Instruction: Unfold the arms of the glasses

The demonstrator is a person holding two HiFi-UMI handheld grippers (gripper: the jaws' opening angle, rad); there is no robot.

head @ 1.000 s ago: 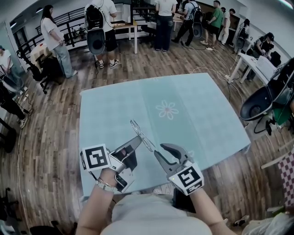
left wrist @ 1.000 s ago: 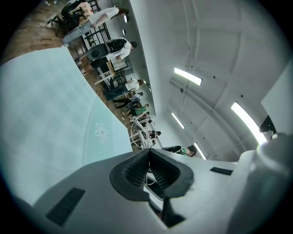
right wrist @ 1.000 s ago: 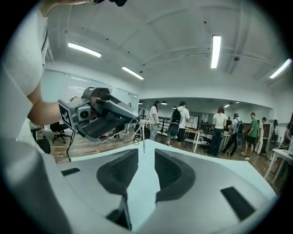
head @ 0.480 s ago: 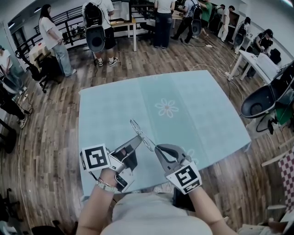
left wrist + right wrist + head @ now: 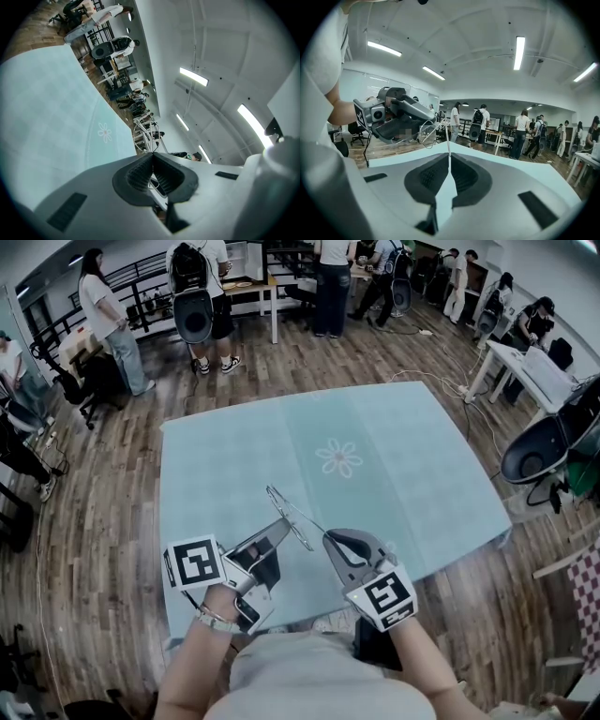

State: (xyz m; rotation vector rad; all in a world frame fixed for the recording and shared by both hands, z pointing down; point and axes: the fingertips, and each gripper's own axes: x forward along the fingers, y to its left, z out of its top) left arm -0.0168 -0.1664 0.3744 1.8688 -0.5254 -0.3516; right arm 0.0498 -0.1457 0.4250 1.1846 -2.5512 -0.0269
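Pale blue cloth covers the tabletop (image 5: 403,456), and the work goes on in the air above the middle of its near edge. The change is at the right gripper (image 5: 330,540). A second ago its jaws stood wide beside the glasses (image 5: 284,507); they have just been closing and are now pinched narrow on one thin arm (image 5: 315,524), which runs from the frame down into them. The right gripper view shows that wire standing straight up out of the pinch. The left gripper (image 5: 279,524) has not shifted and is clamped on the frame, the rim's wire between its pads. So the glasses are now held at two places, clear of the cloth. I judge the unfolding of this arm to be barely begun, since it already stands off from the lenses at an angle. How the second arm lies I cannot tell.

Below the pair the tabletop carries only a flower print (image 5: 339,458), nearer its middle and well apart. Beyond the far edge people (image 5: 211,296) stand by desks (image 5: 253,292) on the wooden floor (image 5: 94,502). A cable (image 5: 433,385) trails off the far right corner, and a dark round chair (image 5: 536,457) stands past the right edge. None of it is in the way. The hazard is the wire itself, which looks thin and likely to bend if forced against its hinge.
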